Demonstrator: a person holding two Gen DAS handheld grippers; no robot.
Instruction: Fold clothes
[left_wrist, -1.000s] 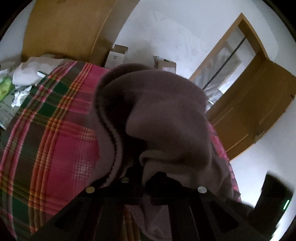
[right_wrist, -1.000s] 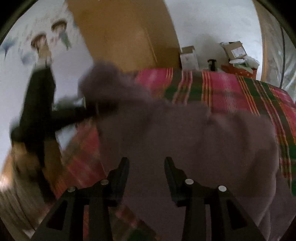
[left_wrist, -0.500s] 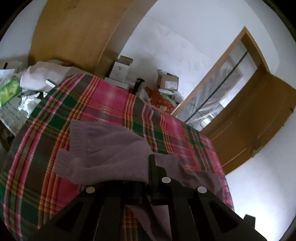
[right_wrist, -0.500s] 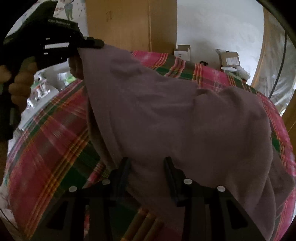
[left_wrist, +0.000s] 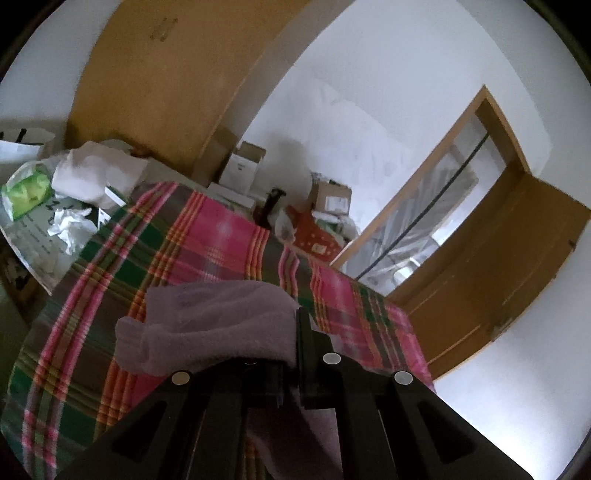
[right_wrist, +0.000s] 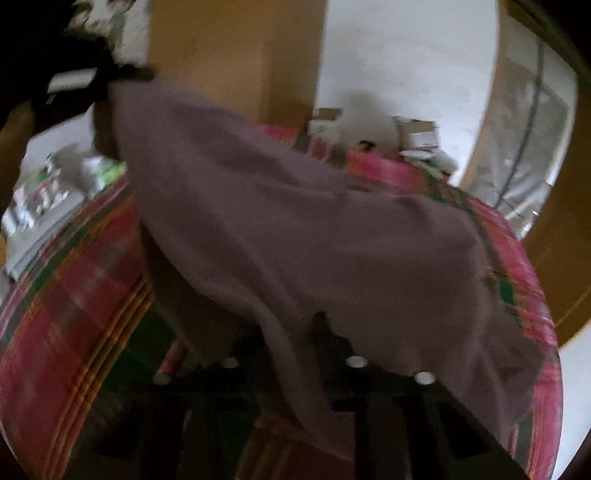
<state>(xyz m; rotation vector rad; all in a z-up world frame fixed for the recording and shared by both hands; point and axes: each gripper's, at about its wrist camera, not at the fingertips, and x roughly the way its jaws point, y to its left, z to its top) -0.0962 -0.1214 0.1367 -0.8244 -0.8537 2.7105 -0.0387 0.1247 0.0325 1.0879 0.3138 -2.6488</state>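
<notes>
A purple fleece garment (left_wrist: 214, 321) lies bunched over my left gripper (left_wrist: 291, 332), which is shut on it; only its right finger (left_wrist: 306, 343) shows, the other is under the cloth. In the blurred right wrist view the same garment (right_wrist: 295, 221) spans from the left gripper (right_wrist: 92, 77), held by a hand (right_wrist: 14, 140) at the upper left, down to my right gripper (right_wrist: 280, 343). The right gripper's fingers stand apart, open. Cloth drapes over them and a fold hangs between them. Beneath is a pink and green plaid bed cover (left_wrist: 207, 236).
Papers and a green pack (left_wrist: 26, 192) clutter a surface left of the bed. Cardboard boxes (left_wrist: 245, 166) and a red bag (left_wrist: 314, 236) stand past the bed's far end. A wooden door (left_wrist: 498, 280) hangs ajar at right, and a wooden panel (left_wrist: 166, 92) rises behind.
The garment, bunched high before the left camera a second ago, now sits low over the left fingers. It has spread out between the two grippers. The right view has become blurred.
</notes>
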